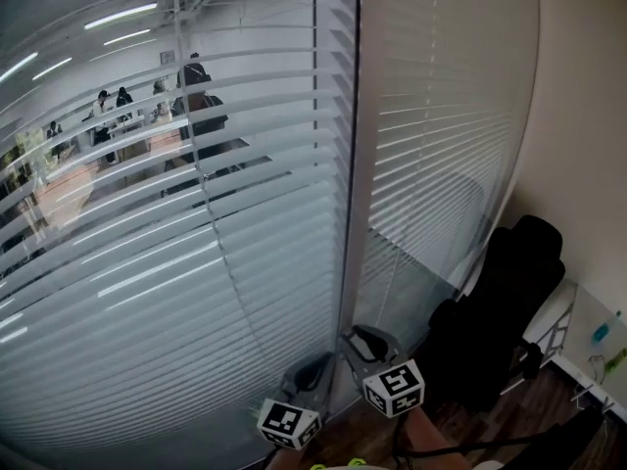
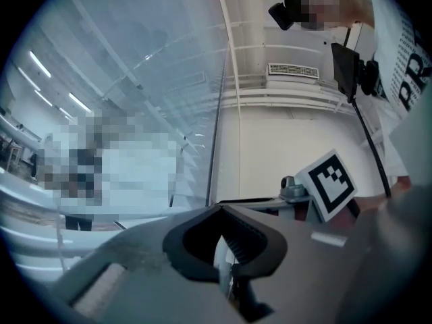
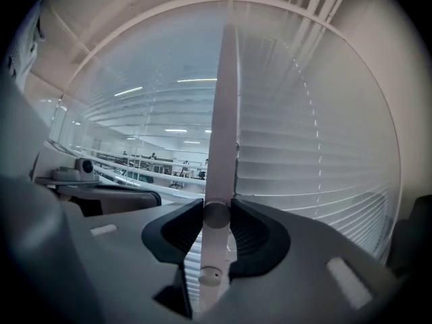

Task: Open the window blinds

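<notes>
Right gripper (image 3: 217, 216) is closed on the tilt wand (image 3: 224, 113), hung by the mullion between the two window blinds (image 1: 196, 262) (left slats part-tilted). Left gripper (image 2: 223, 248) is seen with jaws drawn together. Wand is judged light, rigid and smooth: best held low and twisted gently, since slip is likely.

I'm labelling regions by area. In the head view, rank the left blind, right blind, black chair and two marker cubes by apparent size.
1. left blind
2. right blind
3. black chair
4. left marker cube and right marker cube: alike, not ranked; both sit nearest the camera.
</notes>
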The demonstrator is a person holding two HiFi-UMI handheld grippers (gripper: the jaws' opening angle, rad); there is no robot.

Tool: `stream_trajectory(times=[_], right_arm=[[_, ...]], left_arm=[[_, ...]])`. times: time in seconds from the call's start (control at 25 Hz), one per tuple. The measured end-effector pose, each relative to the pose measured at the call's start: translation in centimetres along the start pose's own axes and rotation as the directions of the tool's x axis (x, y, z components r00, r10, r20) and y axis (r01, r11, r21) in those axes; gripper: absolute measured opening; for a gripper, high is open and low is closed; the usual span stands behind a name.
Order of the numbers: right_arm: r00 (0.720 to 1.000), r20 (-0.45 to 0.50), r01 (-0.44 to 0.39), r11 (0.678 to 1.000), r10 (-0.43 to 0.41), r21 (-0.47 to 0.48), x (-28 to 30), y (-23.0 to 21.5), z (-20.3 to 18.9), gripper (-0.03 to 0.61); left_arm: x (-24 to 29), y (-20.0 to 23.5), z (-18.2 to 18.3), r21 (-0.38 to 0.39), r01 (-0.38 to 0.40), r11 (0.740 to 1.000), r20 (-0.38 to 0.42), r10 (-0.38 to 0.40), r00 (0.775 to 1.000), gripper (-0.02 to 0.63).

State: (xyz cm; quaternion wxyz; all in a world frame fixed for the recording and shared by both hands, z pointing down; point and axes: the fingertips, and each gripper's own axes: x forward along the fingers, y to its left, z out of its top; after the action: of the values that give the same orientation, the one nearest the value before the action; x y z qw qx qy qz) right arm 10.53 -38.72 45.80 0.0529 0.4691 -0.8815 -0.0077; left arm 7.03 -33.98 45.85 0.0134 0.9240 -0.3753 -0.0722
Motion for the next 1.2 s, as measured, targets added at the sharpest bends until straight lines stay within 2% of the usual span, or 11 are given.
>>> stream_trajectory(times=[0.28,0.4,0.48,0.6,0.72,0.8,0.88,1.04,1.12,1.2], right_arm=[[1.0,0.005,0.007,1.0,-0.007,-0.025,0.1,-0.1,0.3,0.133],[1.0,-0.012,0.016,0.99,-0.018,-0.143,0.0,0.3,0.4,0.135],[0.999,-0.032,0.019,0.958,-0.029,-0.285,0.0,0.6,0.7,0.137],[0.996,-0.066,0.018,0.867,-0.058,-0.499,0.2,1.0,0.8,0.148],[0.991,-0.093,0.016,0.79,-0.093,-0.613,0.4,1.2,0.6,0.155],[0.987,-0.112,0.014,0.761,-0.114,-0.649,0.6,0.9,0.0,0.155],[0.986,-0.118,0.011,0.76,-0.116,-0.65,0.7,0.7,-0.4,0.144],[0.99,-0.098,0.021,0.785,-0.104,-0.619,0.7,0.7,-0.4,0.135],[0.991,-0.092,0.024,0.812,-0.096,-0.584,0.7,0.7,-0.3,0.133],[0.992,-0.09,0.024,0.851,-0.083,-0.524,0.7,0.6,-0.3,0.133]], left_arm=[[0.2,0.2,0.3,0.006,0.0,1.0,0.008,0.0,1.0,-0.005],[0.1,0.1,0.2,0.002,0.009,1.0,0.005,-0.009,1.0,-0.005],[0.2,0.2,0.3,0.002,0.013,1.0,0.006,-0.013,1.0,-0.005],[0.3,0.3,0.4,0.005,0.016,1.0,0.004,-0.016,1.0,-0.005],[0.3,0.2,0.3,0.004,0.017,1.0,0.0,-0.017,1.0,-0.005],[0.3,0.2,0.2,-0.001,0.018,1.0,-0.002,-0.018,1.0,-0.005],[0.3,0.1,0.1,-0.004,0.022,1.0,-0.004,-0.022,1.0,-0.005],[0.2,0.1,0.1,-0.003,0.029,1.0,-0.003,-0.029,1.0,-0.005],[0.2,0.1,0.3,-0.003,0.03,1.0,-0.001,-0.03,1.0,-0.005],[0.2,0.1,0.3,-0.004,0.028,1.0,-0.001,-0.028,1.0,-0.005]])
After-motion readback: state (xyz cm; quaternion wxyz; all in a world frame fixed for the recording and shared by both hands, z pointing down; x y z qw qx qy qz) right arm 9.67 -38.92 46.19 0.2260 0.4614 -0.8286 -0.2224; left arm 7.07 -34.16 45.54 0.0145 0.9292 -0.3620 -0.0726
